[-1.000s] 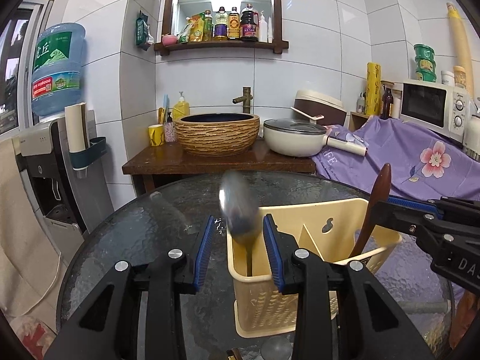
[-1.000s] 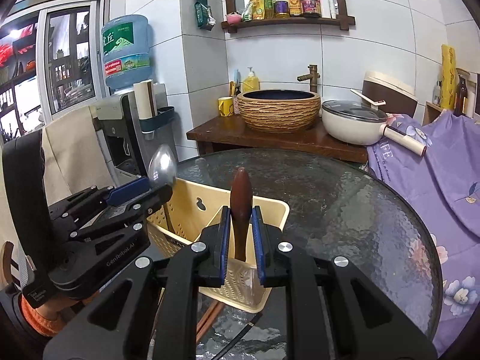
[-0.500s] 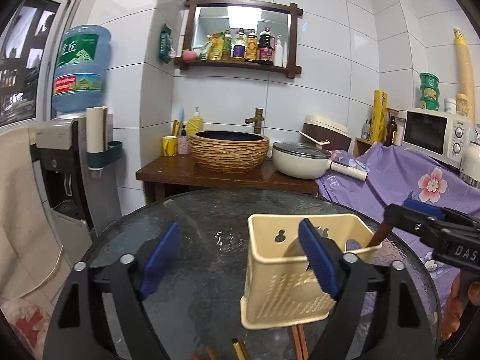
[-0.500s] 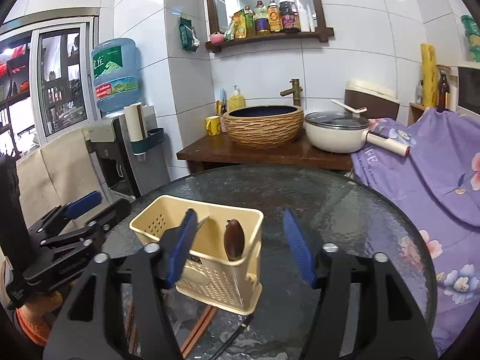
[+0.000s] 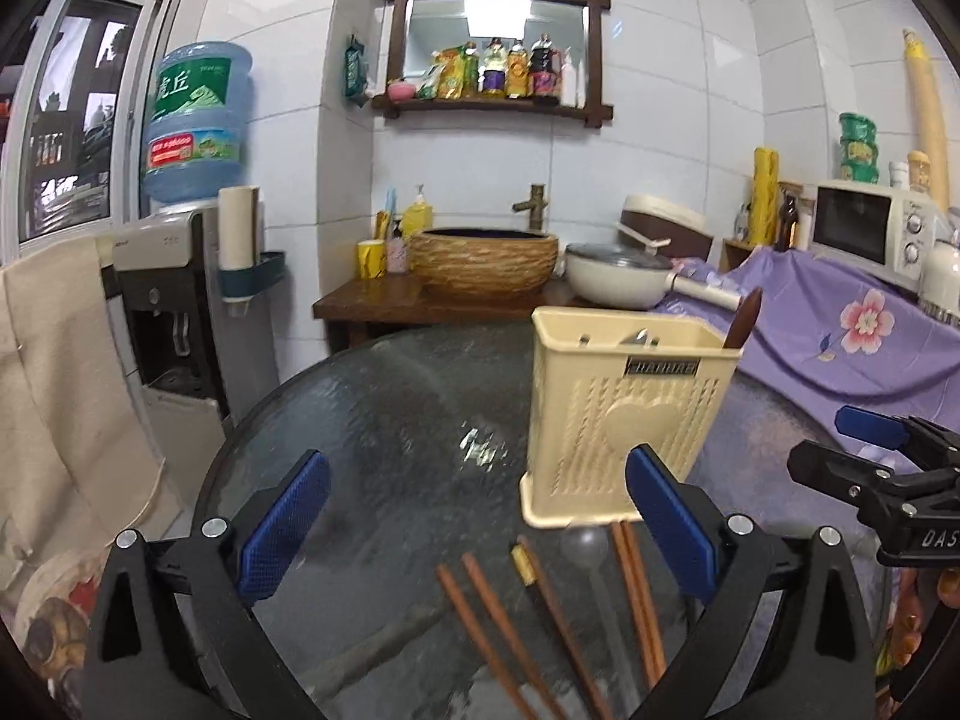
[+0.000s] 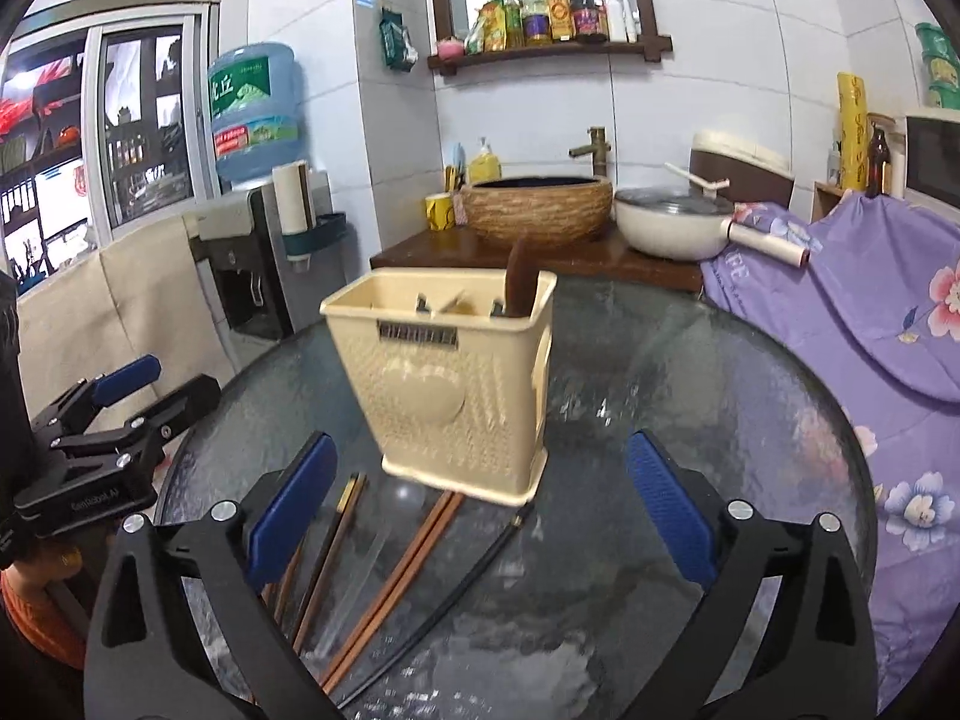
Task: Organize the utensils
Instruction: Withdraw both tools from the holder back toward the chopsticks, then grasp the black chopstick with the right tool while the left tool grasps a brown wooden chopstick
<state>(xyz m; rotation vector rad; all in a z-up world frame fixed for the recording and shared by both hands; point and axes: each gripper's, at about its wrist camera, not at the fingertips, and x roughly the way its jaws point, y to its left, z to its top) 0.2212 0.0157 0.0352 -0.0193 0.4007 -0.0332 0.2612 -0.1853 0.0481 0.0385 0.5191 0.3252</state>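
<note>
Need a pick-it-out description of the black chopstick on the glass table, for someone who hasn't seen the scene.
Start at the round glass table, then the cream plastic utensil caddy standing on it. On the glass in front of the caddy lie several chopsticks; the black chopstick runs diagonally from the caddy's front right corner. It lies alone, thin and black with a gold tip, while the brown wooden chopsticks lie in pairs.

Each camera sits just behind its own tool and looks forward and slightly down along the two fingers, low and close over the round glass tabletop [image 5: 390,420]. The left view has the cream utensil basket [image 5: 624,414] ahead to the right of the left tool [image 5: 477,531]. The right view has it ahead to the left of the right tool [image 6: 480,507]. Both share the basket, the chopsticks [image 6: 393,588] on the near glass, and the tiled wall beyond.
</note>
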